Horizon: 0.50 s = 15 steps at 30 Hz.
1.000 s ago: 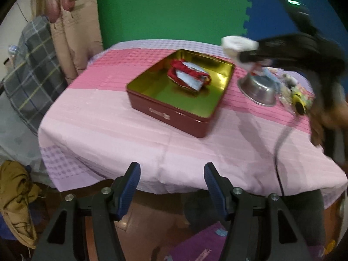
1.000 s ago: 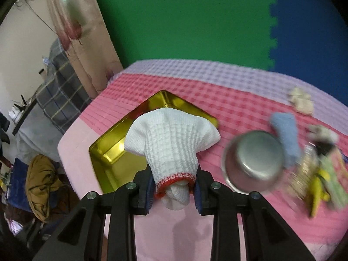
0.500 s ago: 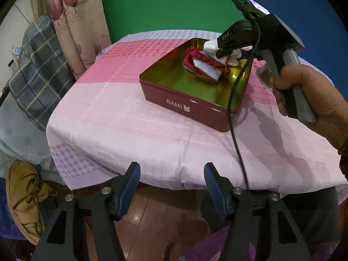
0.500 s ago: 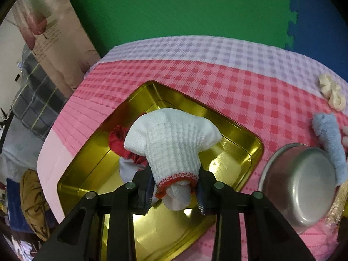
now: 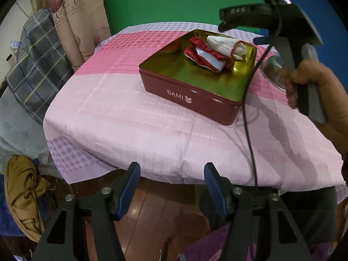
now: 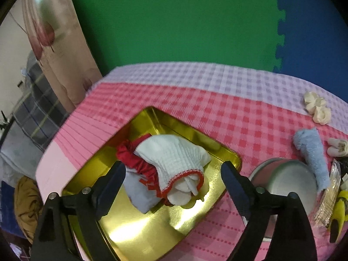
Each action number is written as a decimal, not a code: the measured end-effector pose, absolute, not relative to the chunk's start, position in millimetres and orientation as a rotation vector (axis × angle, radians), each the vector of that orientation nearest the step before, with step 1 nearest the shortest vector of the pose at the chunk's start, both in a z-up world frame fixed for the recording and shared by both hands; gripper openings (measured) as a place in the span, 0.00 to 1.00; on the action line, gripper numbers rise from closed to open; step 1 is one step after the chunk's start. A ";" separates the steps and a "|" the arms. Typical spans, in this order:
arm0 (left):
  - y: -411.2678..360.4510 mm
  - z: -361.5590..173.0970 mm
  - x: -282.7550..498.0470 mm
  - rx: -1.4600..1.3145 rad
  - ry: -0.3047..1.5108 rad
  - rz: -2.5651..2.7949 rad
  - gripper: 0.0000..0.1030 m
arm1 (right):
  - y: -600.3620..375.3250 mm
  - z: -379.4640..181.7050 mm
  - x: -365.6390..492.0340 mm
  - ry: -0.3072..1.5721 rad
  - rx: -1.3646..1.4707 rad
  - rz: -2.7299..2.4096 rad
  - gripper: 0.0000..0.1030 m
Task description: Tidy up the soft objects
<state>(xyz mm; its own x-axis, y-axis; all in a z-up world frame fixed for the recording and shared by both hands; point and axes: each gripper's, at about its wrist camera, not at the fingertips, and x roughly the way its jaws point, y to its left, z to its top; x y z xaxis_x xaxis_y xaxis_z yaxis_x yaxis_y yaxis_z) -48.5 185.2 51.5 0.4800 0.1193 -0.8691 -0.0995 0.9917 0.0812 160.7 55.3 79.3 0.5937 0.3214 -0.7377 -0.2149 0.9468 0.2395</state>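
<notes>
White glove (image 6: 171,158) lies rolled in the gold tin (image 6: 139,228), on top of the red-and-grey cloth (image 6: 139,174); drop-off step looks done. Left gripper (image 5: 170,182) hangs off the table edge (image 5: 130,156), jaws fairly wide, nothing between them. Right gripper (image 6: 174,180) above the tin, jaws opening wide, pads clear of the glove. Next likely: swing right to the blue towel (image 6: 311,152) by the steel bowl (image 6: 282,180) and pinch it mid-roll.
</notes>
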 end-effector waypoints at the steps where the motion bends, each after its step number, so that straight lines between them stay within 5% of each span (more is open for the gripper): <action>1: 184.8 51.4 -48.5 0.025 1.062 0.134 0.60 | 51.4 83.1 156.1 0.868 0.141 0.316 0.86; 15: 169.8 49.5 -53.6 0.067 1.067 0.127 0.60 | -59.4 85.7 6.4 0.717 0.046 0.131 0.95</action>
